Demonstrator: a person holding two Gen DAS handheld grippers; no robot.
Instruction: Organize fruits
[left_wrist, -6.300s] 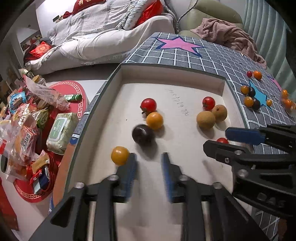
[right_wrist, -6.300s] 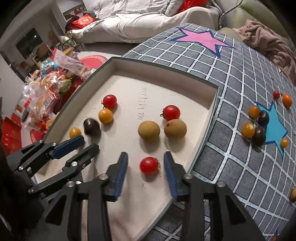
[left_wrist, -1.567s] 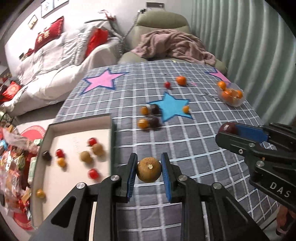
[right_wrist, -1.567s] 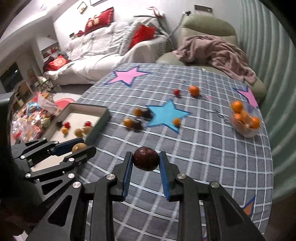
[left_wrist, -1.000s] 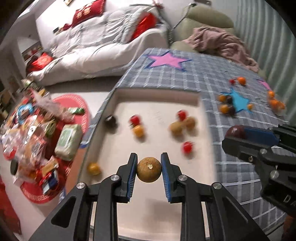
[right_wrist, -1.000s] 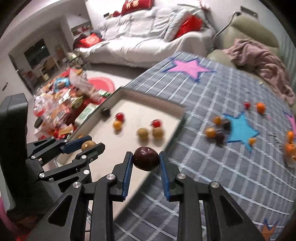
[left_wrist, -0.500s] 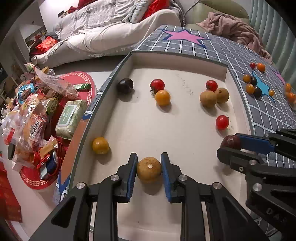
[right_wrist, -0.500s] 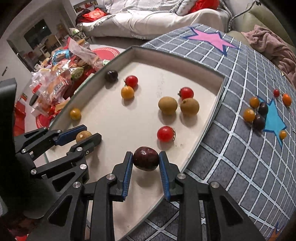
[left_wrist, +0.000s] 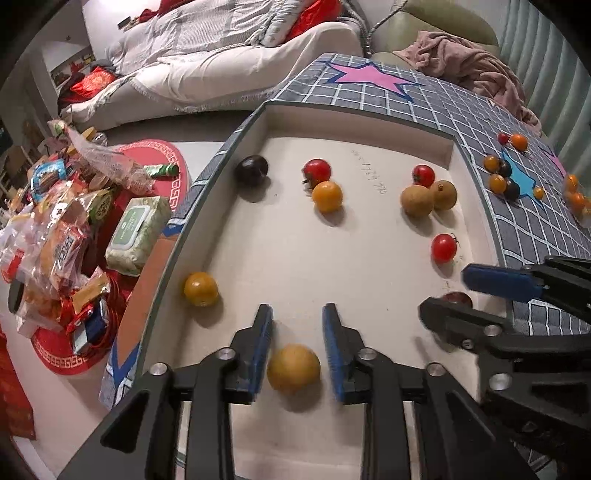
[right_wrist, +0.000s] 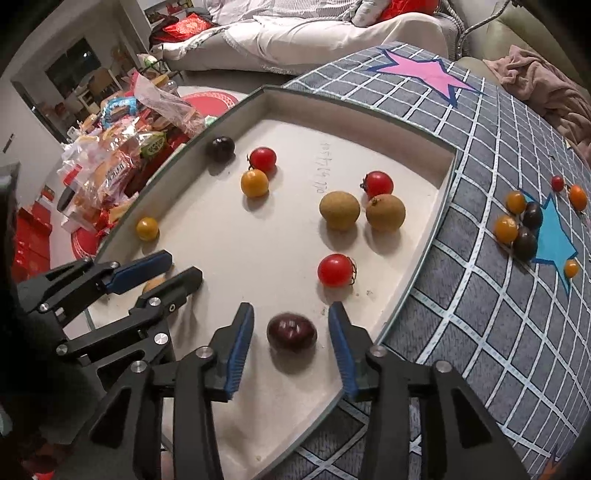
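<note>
Hand-held grippers (left_wrist: 297, 332) (right_wrist: 291, 332) just opening, fruit released.

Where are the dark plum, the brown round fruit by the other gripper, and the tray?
dark plum (right_wrist: 291, 331), right wrist view, its top.
brown round fruit (left_wrist: 293, 368), left wrist view, its middle.
tray (right_wrist: 354, 107), right wrist view, its far wall.

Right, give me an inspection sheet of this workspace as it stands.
Surface: grey checked tablecloth with pink and blue stars.
Job's things: shallow beige tray holding ten small round fruits; brown one and dark red one just released, resting on its floor; more loose fruits on the cloth.
Clutter: nothing seen on the table.
Grippers: left gripper and right gripper have just opened, straddling those fruits.
Cables: nothing seen.
Surroundings: snack packets on the floor, white sofa, pink blanket.
</note>
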